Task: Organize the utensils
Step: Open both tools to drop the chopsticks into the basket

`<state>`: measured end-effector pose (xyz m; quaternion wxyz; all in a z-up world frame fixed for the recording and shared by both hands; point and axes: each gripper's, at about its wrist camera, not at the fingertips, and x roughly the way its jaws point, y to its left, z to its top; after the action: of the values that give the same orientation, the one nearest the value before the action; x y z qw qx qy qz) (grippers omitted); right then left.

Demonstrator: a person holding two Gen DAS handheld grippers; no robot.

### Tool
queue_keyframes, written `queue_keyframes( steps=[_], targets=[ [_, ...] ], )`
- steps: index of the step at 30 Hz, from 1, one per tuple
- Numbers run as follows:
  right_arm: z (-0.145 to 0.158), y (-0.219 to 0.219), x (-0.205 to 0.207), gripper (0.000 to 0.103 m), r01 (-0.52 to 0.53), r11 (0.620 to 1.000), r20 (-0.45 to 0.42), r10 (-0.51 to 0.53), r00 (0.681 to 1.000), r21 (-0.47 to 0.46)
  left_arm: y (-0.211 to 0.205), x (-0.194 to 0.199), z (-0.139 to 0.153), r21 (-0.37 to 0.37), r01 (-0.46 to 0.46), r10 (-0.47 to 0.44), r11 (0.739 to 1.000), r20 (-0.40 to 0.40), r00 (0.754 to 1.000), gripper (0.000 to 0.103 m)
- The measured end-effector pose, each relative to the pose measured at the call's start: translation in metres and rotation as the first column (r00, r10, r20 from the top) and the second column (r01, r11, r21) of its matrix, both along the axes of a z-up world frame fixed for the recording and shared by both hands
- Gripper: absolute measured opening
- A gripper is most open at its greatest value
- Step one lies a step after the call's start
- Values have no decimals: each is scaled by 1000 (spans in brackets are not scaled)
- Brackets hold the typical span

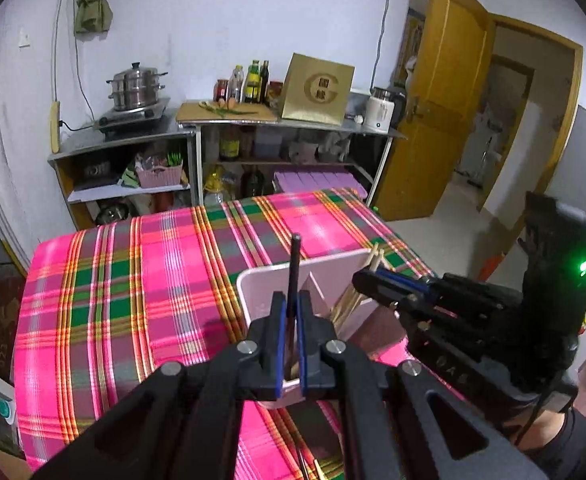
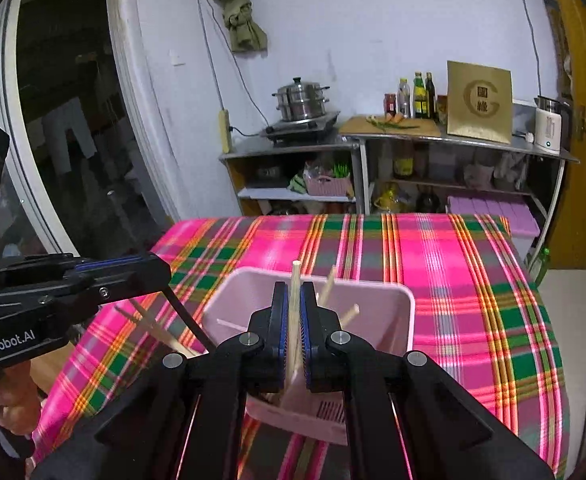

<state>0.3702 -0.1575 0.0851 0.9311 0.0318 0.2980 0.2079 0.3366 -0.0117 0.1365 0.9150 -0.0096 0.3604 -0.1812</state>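
- Left gripper [image 1: 291,322] was closed on a dark utensil handle [image 1: 293,272], slim and black, held roughly upright between the blue pads; its lower end ran down behind the fingers toward the holder and could not be made out.
- Right gripper [image 2: 294,330] was closed on a single pale wooden chopstick [image 2: 295,292], also near upright, its lower part dropping into the holder.
- Pink utensil holder [image 2: 389,296] stood on the plaid-covered counter [image 2: 473,264]. It had an inner divider; several more chopsticks [image 2: 327,286] leaned inside it at angles.
- In the left wrist view, the right gripper reached in from the right, just over the compartment with the leaning chopsticks; the dark handle sat on the other side of the divider.
- A few more sticks [image 2: 149,322] showed under the left gripper, outside the holder's left wall; whether they lay on the counter could not be told.
- Judgement: insertion step in hand, both items being lowered into separate compartments, sorted by kind.
- Next move likely calls for lowering each item until it bottoms, then opening the jaws without dragging it back out.
- Risk: the holder looked light; side push from either gripper could tip it.
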Motion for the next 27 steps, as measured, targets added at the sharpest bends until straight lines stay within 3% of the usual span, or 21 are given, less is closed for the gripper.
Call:
queue_keyframes(
  steps=[2,4,6,9,11,17,27],
  targets=[
    [-1,-2,-4,7,-10,1000,-11,10,1000,4,2,-4,-2,-8,-5,5,1000,3,1000,6],
    [-1,-5,-11,18,-21,1000,-8,21,1000,5,5,-9,-3,-18,-11,11,1000,7,1000,6],
    [0,-8,-18,21,-25,1000,-2,25,1000,9,8,-15,-4,-31,-16,16,999,6,1000,9],
    [-1,-19,-35,21,-13,1000,2,13,1000,18,12,-33,-9,-29,-33,33,999,27,999,25],
    [-1,-28,-46,30,4,1000,8,-5,1000,23,15,-47,-13,-34,-34,35,999,40,999,28],
    [-10,-54,-104,31,47,999,29,-47,998,21,18,-99,-33,-24,-39,41,999,77,996,30],
    [-46,-78,-201,31,43,999,-10,-43,999,28,10,-182,-79,-32,-10,12,999,68,998,34]
  ],
)
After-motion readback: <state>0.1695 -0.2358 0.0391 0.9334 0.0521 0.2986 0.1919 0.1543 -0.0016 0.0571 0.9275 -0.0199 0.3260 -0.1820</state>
